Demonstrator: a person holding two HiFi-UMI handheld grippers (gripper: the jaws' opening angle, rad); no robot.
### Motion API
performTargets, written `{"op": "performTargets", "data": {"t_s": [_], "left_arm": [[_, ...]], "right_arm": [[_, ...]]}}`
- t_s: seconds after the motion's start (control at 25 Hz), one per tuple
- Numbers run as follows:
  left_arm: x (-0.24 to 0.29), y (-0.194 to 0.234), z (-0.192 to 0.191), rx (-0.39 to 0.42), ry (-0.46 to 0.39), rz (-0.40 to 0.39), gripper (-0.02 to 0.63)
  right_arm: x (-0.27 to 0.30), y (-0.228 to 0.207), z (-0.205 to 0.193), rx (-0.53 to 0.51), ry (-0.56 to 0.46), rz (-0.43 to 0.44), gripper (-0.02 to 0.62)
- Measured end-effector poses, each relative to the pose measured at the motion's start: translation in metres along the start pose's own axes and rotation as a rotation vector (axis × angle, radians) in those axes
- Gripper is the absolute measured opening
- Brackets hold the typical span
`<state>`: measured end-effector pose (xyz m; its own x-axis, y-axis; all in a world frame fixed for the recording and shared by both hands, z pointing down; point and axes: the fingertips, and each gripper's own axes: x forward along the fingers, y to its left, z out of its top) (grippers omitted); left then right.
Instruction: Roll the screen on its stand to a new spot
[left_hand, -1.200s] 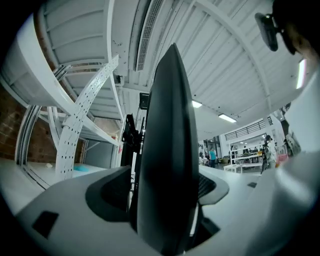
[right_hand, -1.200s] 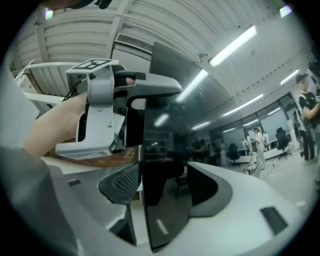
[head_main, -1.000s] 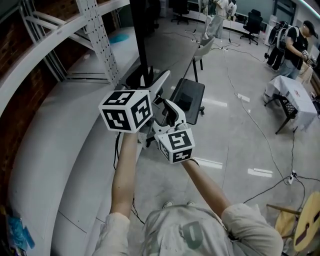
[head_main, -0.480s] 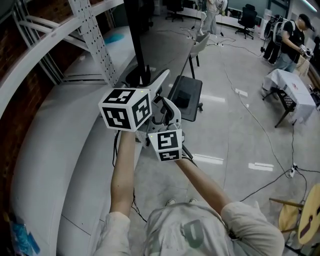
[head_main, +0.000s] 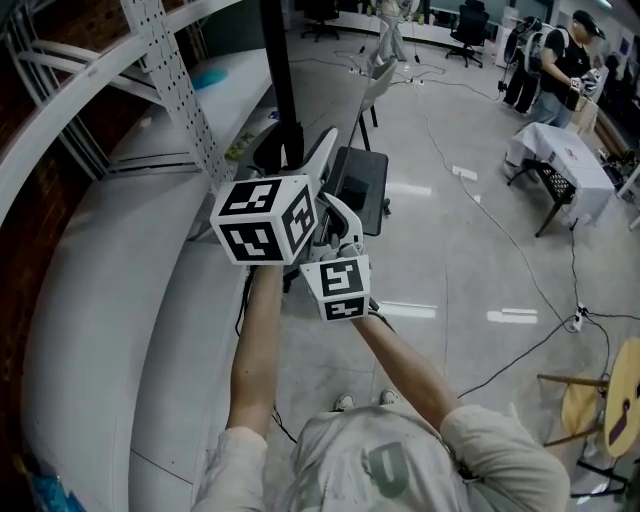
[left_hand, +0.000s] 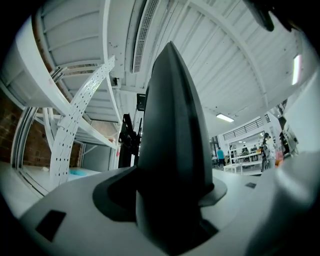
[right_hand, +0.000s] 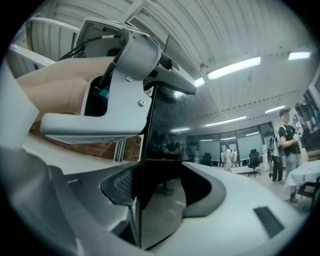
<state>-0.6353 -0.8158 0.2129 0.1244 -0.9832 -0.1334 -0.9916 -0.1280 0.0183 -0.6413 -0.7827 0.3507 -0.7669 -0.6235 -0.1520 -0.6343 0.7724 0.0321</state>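
Note:
The screen (head_main: 322, 158) shows edge-on in the head view as a white upright panel, with its black stand pole (head_main: 283, 80) behind it. Both grippers are at its near edge. My left gripper (head_main: 316, 205) is the higher one. In the left gripper view a dark, tapering part of the screen (left_hand: 172, 130) fills the space between the jaws, which are closing. Just below it is my right gripper (head_main: 340, 238). There the thin edge and glossy black face of the screen (right_hand: 165, 150) stand between its closing jaws. Neither grip looks tight.
A white frame with a perforated upright (head_main: 160, 70) and a curved white surface (head_main: 100, 300) run along the left. A black flat seat on legs (head_main: 360, 185) stands beyond the screen. Cables (head_main: 520, 260) cross the floor. A cloth-covered table (head_main: 560, 155), people (head_main: 555, 50) and a stool (head_main: 590, 400) are to the right.
My right gripper has drawn up a little closer under the left one on the screen's edge. The head view has shifted slightly; the screen stands where it was.

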Motion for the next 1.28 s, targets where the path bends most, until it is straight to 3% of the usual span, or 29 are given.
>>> {"op": "performTargets", "data": {"t_s": [0.44,0.72,1.04,1.28], "left_arm": [[-0.003,-0.011,0.003,-0.006,-0.017,0.002,0.31],[-0.018,-0.005,0.002,0.009,0.002,0.071,0.267],[-0.057,-0.03,0.008,0.012,0.002,0.1,0.261],[-0.088,-0.078,0.011,0.041,0.014,0.137,0.261]], "right_arm": [[-0.012,-0.005,0.004,0.001,0.013,-0.045,0.225],[-0.017,0.004,0.002,0.0,0.025,-0.059,0.219],[-0.06,0.024,0.011,0.014,0.033,-0.05,0.218],[-0.118,0.023,0.018,0.024,0.01,-0.036,0.206]]}}
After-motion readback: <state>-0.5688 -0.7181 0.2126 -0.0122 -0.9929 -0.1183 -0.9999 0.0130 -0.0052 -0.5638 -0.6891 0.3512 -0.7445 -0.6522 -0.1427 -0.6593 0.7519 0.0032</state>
